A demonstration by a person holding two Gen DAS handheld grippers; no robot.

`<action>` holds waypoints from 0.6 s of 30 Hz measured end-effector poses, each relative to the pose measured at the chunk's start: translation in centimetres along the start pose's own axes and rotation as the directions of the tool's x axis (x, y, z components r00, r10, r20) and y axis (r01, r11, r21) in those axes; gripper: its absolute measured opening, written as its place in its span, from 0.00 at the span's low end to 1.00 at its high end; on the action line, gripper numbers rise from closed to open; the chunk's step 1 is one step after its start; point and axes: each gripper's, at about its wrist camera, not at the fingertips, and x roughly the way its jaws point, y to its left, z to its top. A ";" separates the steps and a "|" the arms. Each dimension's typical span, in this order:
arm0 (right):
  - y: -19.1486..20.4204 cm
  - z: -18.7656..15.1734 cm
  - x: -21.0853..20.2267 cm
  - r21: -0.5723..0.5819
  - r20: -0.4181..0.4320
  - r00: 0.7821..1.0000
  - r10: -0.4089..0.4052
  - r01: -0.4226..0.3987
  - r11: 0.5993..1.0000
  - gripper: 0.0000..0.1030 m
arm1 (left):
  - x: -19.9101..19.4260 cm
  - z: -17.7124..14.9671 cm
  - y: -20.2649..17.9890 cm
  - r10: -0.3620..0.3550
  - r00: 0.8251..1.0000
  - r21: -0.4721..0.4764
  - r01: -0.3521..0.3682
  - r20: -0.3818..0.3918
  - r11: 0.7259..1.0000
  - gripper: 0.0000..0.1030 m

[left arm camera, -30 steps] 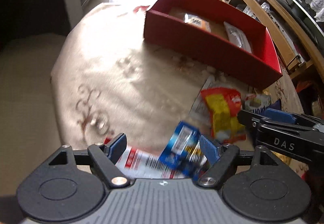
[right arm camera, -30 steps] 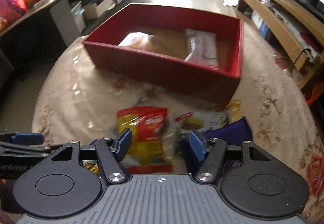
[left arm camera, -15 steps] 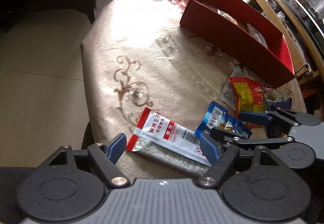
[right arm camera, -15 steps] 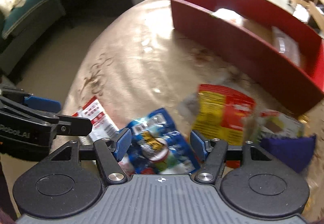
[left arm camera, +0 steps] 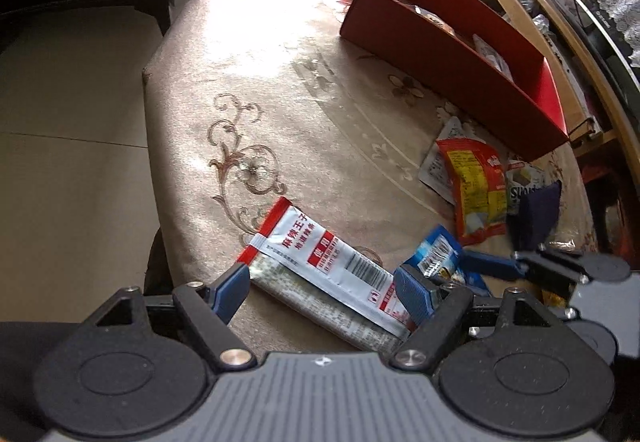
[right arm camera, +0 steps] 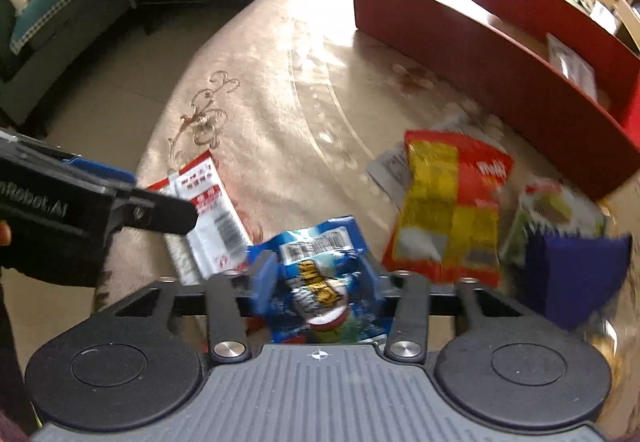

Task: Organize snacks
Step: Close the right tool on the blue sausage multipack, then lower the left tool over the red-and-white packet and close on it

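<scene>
My left gripper (left arm camera: 324, 292) is open, its jaws on either side of a long red-and-white packet (left arm camera: 320, 254) lying on the beige tablecloth. My right gripper (right arm camera: 318, 276) has closed in around a blue snack bag (right arm camera: 320, 274), its fingers pressing the bag's sides. The blue bag also shows in the left wrist view (left arm camera: 438, 256). A red-and-yellow bag (right arm camera: 448, 202) and a dark purple packet (right arm camera: 568, 274) lie to the right. The red box (right arm camera: 500, 54) stands at the back right with packets inside.
A green-and-white packet (right arm camera: 556, 210) lies behind the purple one. The round table's edge (left arm camera: 150, 146) drops to the floor on the left. A wooden shelf unit (left arm camera: 560, 26) stands behind the box, and a sofa (right arm camera: 52, 2) at far left.
The right gripper's jaws have narrowed from wide open onto the blue bag. The left gripper has come closer over the red-and-white packet and stays open.
</scene>
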 end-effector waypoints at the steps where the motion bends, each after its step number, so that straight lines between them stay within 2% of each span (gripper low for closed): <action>1: 0.1 -0.5 -0.3 0.012 -0.006 1.000 -0.008 0.008 1.000 0.48 | 0.0 -0.1 -0.1 0.001 1.000 0.003 -0.001 -0.002 1.000 0.77; 5: 0.4 -2.3 -1.0 0.058 -0.036 0.999 -0.013 0.015 0.998 0.48 | 0.0 -0.9 0.1 -0.001 1.000 0.001 0.001 -0.015 1.000 0.77; 7: 0.4 -3.2 -1.5 0.086 -0.043 0.999 -0.011 0.015 0.996 0.56 | 0.0 -1.2 0.0 -0.002 1.000 0.004 0.002 -0.017 1.000 0.77; 8: 0.2 -3.4 -1.5 0.103 -0.042 0.999 -0.016 0.020 0.994 0.63 | -0.1 -1.4 0.0 -0.002 1.000 0.004 0.002 -0.018 1.000 0.77; 10: 0.1 -3.6 -1.6 0.122 -0.041 0.999 -0.014 0.019 0.992 0.65 | -0.2 -1.7 0.0 -0.004 1.000 0.001 0.004 -0.021 1.000 0.77; 12: 0.4 -3.6 -1.6 0.119 -0.040 0.999 -0.003 0.008 0.993 0.77 | -0.2 -1.8 0.0 -0.002 1.000 -0.008 0.002 -0.021 1.000 0.77; 13: 0.7 -3.5 -1.4 0.110 -0.040 0.999 -0.007 0.011 0.994 0.79 | -0.1 -1.8 0.0 0.001 1.000 -0.011 -0.001 -0.022 1.000 0.77; 18: 2.1 -3.6 -0.2 0.027 -0.062 0.993 -0.101 0.103 0.994 0.70 | 1.0 -1.9 -1.0 0.034 0.999 -0.018 -0.035 -0.041 0.999 0.77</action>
